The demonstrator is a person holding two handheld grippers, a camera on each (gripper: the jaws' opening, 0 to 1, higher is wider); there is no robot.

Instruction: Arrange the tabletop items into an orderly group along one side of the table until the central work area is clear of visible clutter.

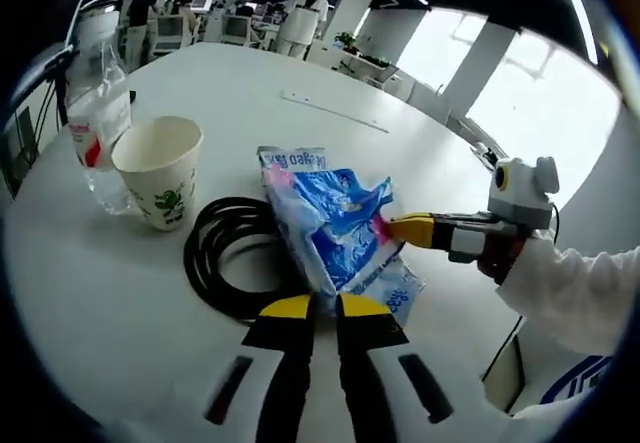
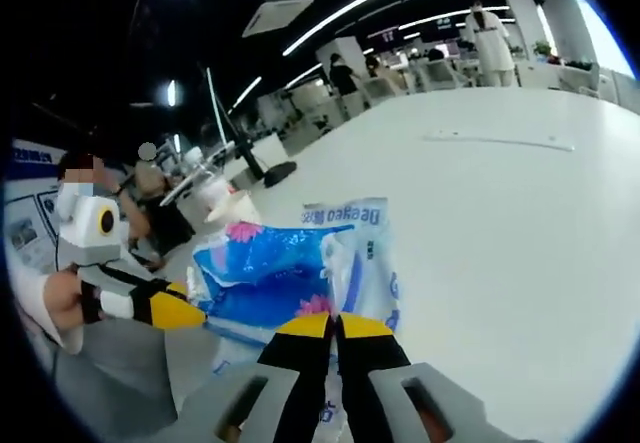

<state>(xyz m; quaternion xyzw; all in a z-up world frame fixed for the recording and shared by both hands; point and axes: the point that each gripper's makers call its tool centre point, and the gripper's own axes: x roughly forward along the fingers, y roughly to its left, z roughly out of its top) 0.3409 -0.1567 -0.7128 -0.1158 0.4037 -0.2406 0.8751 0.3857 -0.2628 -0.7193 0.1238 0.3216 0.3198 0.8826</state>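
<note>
A blue and white tissue packet (image 1: 335,228) sits over the right side of a black cable coil (image 1: 222,253) on the white table (image 1: 300,103). My left gripper (image 1: 326,303) is shut on the packet's near edge. My right gripper (image 1: 395,228) comes in from the right, its yellow tips pinching the packet's right edge. In the right gripper view, the packet (image 2: 290,263) stands just beyond my right gripper (image 2: 336,321), which is shut on it. The left gripper (image 2: 185,308) holds its left end.
A paper cup (image 1: 160,168) with green print and a clear water bottle (image 1: 97,123) stand left of the coil. A thin flat strip (image 1: 330,110) lies farther back on the table. Desks and people fill the room behind. A person's white sleeve (image 1: 570,288) is at the right.
</note>
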